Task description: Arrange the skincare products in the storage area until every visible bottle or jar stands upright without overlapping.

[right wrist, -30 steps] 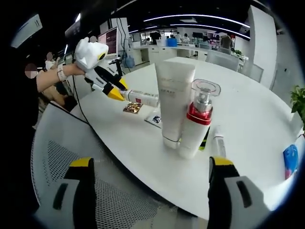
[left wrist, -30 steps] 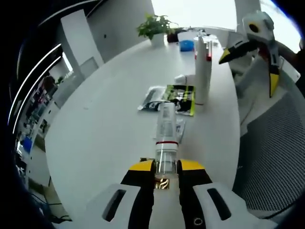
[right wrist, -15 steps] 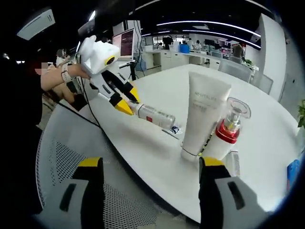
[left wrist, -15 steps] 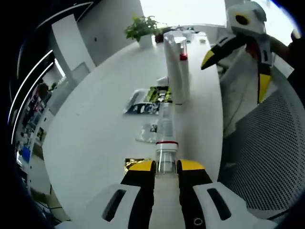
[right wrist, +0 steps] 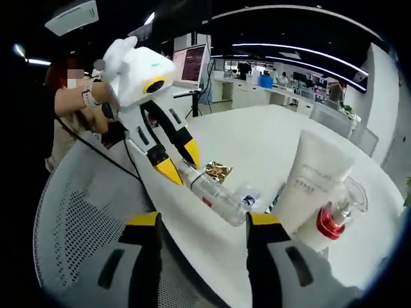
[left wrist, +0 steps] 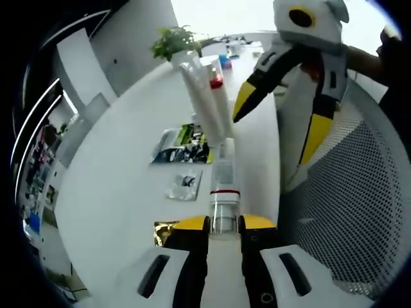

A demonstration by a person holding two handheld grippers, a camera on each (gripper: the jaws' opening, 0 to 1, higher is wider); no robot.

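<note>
Clear bottle (left wrist: 223, 192) is lying clamped in the left gripper (left wrist: 225, 226) – swinging it risks toppling the white tube (right wrist: 311, 181); right gripper (right wrist: 202, 224) is hanging open.

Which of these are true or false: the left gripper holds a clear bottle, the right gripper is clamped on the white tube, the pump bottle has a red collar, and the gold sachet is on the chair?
1. The left gripper holds a clear bottle. True.
2. The right gripper is clamped on the white tube. False: its jaws stand open, holding nothing.
3. The pump bottle has a red collar. True.
4. The gold sachet lies on the mesh chair. False: it lies on the white table.
</note>
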